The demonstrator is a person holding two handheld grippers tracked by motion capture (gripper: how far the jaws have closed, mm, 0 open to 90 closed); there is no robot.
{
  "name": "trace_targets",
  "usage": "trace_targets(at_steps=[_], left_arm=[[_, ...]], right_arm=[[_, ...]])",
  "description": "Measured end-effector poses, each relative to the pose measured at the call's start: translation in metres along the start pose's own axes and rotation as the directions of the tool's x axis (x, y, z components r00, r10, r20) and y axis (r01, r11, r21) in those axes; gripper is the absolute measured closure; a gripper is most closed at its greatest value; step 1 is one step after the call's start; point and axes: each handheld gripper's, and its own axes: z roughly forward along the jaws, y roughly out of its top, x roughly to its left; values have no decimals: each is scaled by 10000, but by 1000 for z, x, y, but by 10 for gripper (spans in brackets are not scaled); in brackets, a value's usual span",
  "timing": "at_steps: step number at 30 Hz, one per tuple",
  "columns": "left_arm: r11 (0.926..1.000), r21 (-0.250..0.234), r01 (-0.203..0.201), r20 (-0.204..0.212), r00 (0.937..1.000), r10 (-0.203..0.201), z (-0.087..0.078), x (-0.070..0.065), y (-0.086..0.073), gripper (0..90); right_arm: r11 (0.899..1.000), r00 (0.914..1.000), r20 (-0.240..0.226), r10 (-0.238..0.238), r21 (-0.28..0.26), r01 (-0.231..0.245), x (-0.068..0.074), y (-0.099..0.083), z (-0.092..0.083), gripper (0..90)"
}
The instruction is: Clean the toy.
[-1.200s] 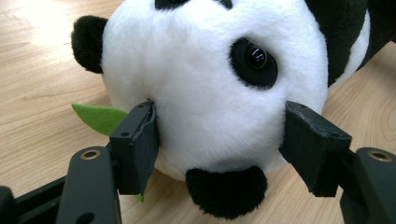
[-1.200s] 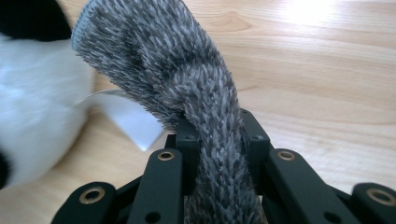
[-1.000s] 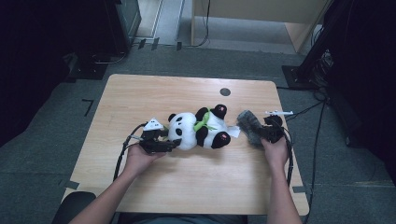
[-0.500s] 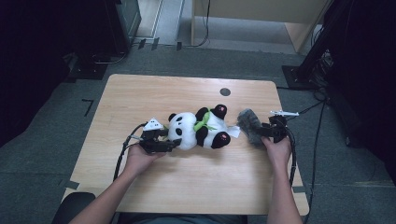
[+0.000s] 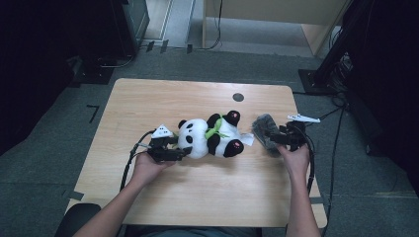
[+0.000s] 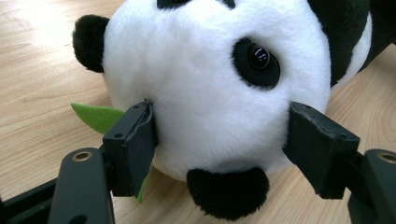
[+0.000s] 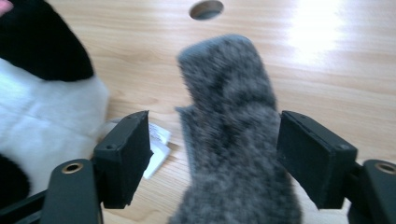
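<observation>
Lifted a little since the earlier frame, the right gripper (image 5: 277, 139) has just been opening its fingers (image 7: 125, 156); the grey fuzzy fabric piece (image 7: 233, 135) stands between them with a gap on each side, so neither pad presses it. Nearer the person's left hand (image 5: 144, 168), the left gripper (image 5: 182, 152) has its fingers (image 6: 133, 147) partly spread around the head of the black-and-white plush panda with a green felt scarf (image 5: 210, 137); one pad touches the fur, while the other stands just off it. That panda lies on its side mid-worktop. Beyond it, the pale wooden worktop (image 5: 163, 98) shows a small round hole (image 5: 238, 97) near its far edge.
</observation>
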Motion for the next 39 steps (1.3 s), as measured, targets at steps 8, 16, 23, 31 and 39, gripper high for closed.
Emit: trace_targets(at_steps=[8, 16, 23, 31, 39], left_arm=[[10000, 20, -24, 6, 10000, 24, 0, 0, 0, 277], [10000, 29, -47, -8, 10000, 47, 0, 0, 1, 273], [10000, 38, -54, -6, 10000, 54, 0, 0, 1, 272], [10000, 32, -39, 19, 10000, 39, 0, 0, 1, 271], [10000, 36, -34, 18, 10000, 34, 0, 0, 1, 271]], right_arm=[[9993, 9987, -367, -365, -71, 362, 20, 1, -5, 229], [9963, 9918, -948, -852, -207, 836, 42, 3, -10, 204], [9924, 9835, -1329, -1228, -255, 1205, 63, 5, -13, 136], [9873, 9651, -2087, -1584, -455, 1522, 84, 3, -18, 0], [9795, 9398, -2789, -1975, -172, 2007, 109, -8, -8, 0]])
